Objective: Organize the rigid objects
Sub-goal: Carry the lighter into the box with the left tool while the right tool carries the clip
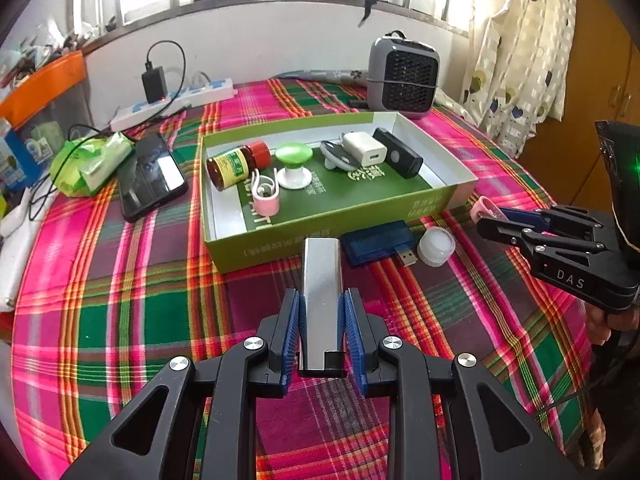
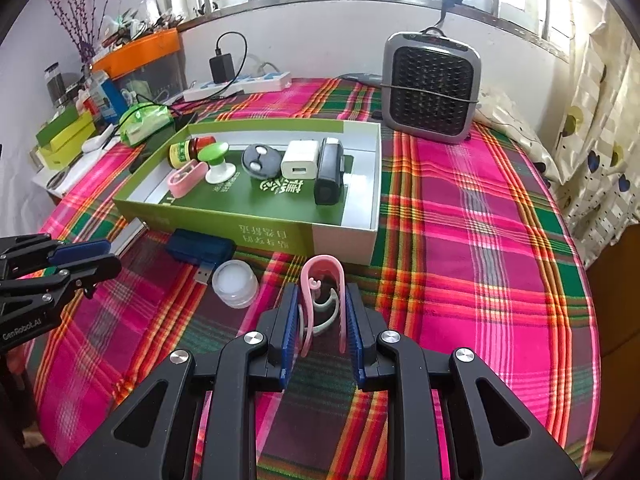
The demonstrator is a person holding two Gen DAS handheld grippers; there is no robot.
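My left gripper (image 1: 321,304) is shut on a silver metal bar (image 1: 322,292), held just in front of the green box (image 1: 280,240). My right gripper (image 2: 322,298) is shut on a pink clip (image 2: 323,280) near the box's (image 2: 340,240) front right corner; the same gripper (image 1: 486,222) shows at the right of the left wrist view. Inside the box lie a brown bottle (image 1: 232,164), a green-topped knob (image 1: 294,164), another pink clip (image 1: 264,196), a grey key fob (image 2: 260,160), a white charger (image 1: 365,151) and a black device (image 1: 398,152). A blue USB stick (image 1: 378,242) and a white round lid (image 1: 437,246) lie before the box.
A grey heater (image 1: 402,74) stands behind the box. A black phone (image 1: 152,176), a green packet (image 1: 92,162) and a white power strip (image 1: 172,100) lie at the left. The plaid cloth (image 2: 480,240) covers the surface, with a curtain (image 1: 516,48) at the right.
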